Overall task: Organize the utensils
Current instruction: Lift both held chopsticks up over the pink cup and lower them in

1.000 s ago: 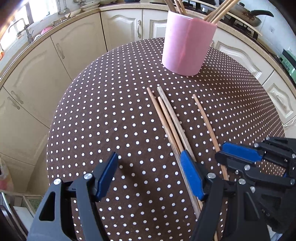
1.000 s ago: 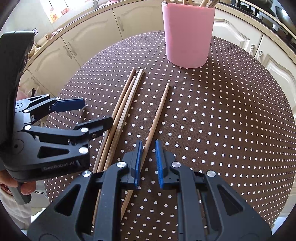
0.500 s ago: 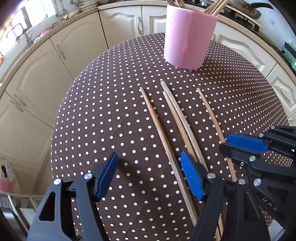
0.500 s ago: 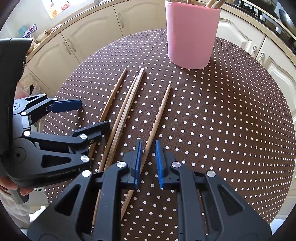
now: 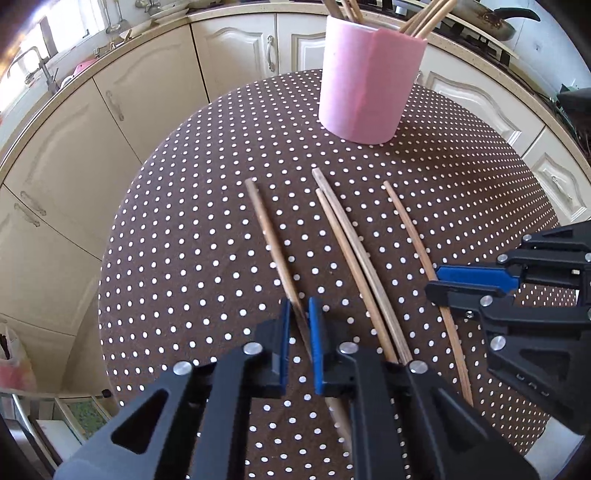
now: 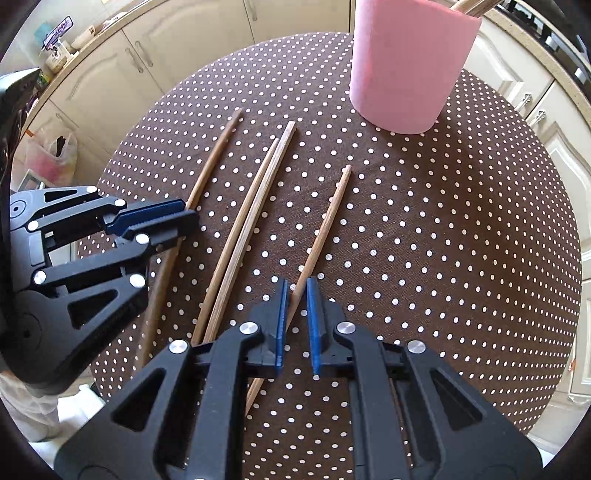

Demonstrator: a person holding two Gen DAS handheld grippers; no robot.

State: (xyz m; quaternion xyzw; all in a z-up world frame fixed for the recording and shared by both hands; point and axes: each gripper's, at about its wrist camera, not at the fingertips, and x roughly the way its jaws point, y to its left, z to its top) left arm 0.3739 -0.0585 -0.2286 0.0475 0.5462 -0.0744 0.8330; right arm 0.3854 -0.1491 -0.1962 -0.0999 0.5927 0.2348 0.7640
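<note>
Four wooden chopsticks lie on the brown polka-dot table (image 5: 184, 258), pointing toward a pink holder (image 5: 369, 81) (image 6: 410, 66) with several sticks standing in it. My left gripper (image 5: 297, 306) (image 6: 159, 221) is shut on the near end of the leftmost chopstick (image 5: 269, 236) (image 6: 214, 162). A touching pair of chopsticks (image 5: 347, 243) (image 6: 255, 206) lies in the middle. My right gripper (image 6: 295, 288) (image 5: 465, 286) has its jaws closing on the rightmost chopstick (image 6: 328, 218) (image 5: 410, 229), which runs between the blue pads. Both grippers point steeply down.
Cream kitchen cabinets (image 5: 92, 155) curve round the far side of the round table. A pan (image 5: 495, 16) sits on the stove at the back right. A plastic bag (image 6: 51, 155) hangs low on the left, past the table edge.
The left gripper's jaws went from wide open to shut around the leftmost chopstick, which now lies apart from the pair. The right gripper's narrow gap tightened slightly and its view swung a little.
</note>
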